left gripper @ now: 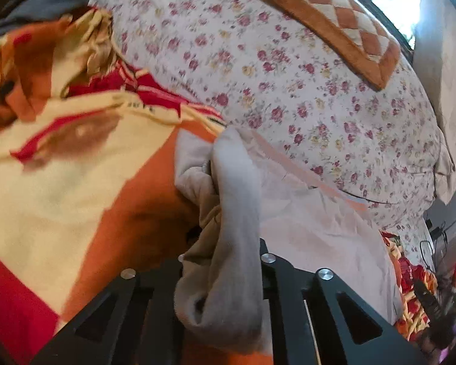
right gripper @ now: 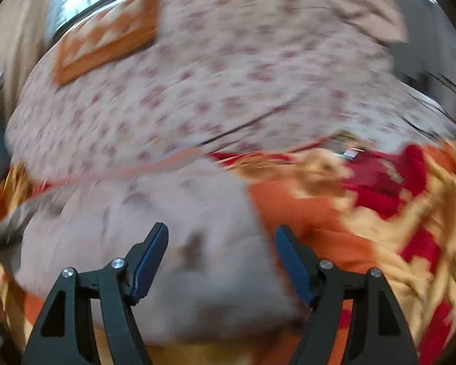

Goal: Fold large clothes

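On the bed, left claw (left gripper: 228,261) pinches pale garment (left gripper: 319,243); right claw (right gripper: 222,261) spread above it; floral quilt (left gripper: 288,91) beyond, orange blanket (left gripper: 121,213) left.

Floral-sheeted bed (left gripper: 288,91), quilted cushion (left gripper: 334,27), bright window (left gripper: 395,3).

Matte black angular frames on left gripper (left gripper: 228,261) and right gripper (right gripper: 222,261), triangular cutouts, round silver screws (blue pads on right).
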A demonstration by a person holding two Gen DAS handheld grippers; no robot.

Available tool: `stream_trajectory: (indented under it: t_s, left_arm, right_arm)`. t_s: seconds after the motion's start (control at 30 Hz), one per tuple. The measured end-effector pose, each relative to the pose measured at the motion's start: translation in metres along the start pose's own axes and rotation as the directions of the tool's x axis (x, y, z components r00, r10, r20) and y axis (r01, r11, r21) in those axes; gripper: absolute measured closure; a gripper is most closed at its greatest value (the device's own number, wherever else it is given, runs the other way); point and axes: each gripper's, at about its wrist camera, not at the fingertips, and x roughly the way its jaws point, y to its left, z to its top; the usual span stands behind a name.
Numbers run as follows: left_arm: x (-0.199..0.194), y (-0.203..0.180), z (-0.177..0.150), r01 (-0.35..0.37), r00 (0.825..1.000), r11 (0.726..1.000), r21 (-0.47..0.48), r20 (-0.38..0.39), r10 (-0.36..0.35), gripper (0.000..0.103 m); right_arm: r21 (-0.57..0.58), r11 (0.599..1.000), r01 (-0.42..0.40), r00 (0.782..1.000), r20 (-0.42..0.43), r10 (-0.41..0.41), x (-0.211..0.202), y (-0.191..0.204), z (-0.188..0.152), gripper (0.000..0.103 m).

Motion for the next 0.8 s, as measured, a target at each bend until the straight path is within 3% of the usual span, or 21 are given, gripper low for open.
stream_trajectory:
  t_s: [0.17,0.23,0.4,0.5,0.63,0.7,0.8]
  left_arm:
    - [-0.024,0.014,0.015,-0.019,1.0,0.999,0.032,0.004,0.019,0.102]
    - [-0.03,0.022,0.021,-0.061,0.998,0.998,0.027,0.028,0.06,0.103]
    - [-0.035,0.055,0.029,-0.111,0.993,0.989,-0.102,0.029,0.115,0.103]
    - [-0.045,0.055,0.033,-0.162,0.984,0.983,-0.088,0.065,0.168,0.103]
    - [-0.039,0.025,0.032,-0.181,0.98,0.983,0.039,0.091,0.177,0.103]
    - [-0.041,-0.012,0.024,-0.14,0.983,0.977,0.16,0.137,0.118,0.103]
    - [-0.039,-0.073,0.005,-0.041,0.988,0.945,0.325,0.152,-0.01,0.103]
  right_arm:
    - [0.085,0.995,-0.059,0.998,-0.016,0.06,-0.026,-0.039,-0.005,0.026]
    - [0.085,0.993,-0.076,0.996,-0.034,0.079,-0.03,-0.042,-0.009,0.026]
    - [0.108,0.987,-0.117,0.992,-0.027,0.121,-0.038,-0.034,-0.013,0.026]
    - [0.091,0.987,-0.136,0.991,-0.008,0.137,-0.039,-0.021,-0.007,0.026]
    - [0.078,0.984,-0.158,0.987,-0.022,0.16,-0.021,-0.001,-0.008,0.026]
    - [0.074,0.986,-0.15,0.988,-0.024,0.152,-0.012,0.006,-0.009,0.026]
    - [0.035,0.993,-0.115,0.992,-0.046,0.117,0.0,0.017,-0.013,0.029]
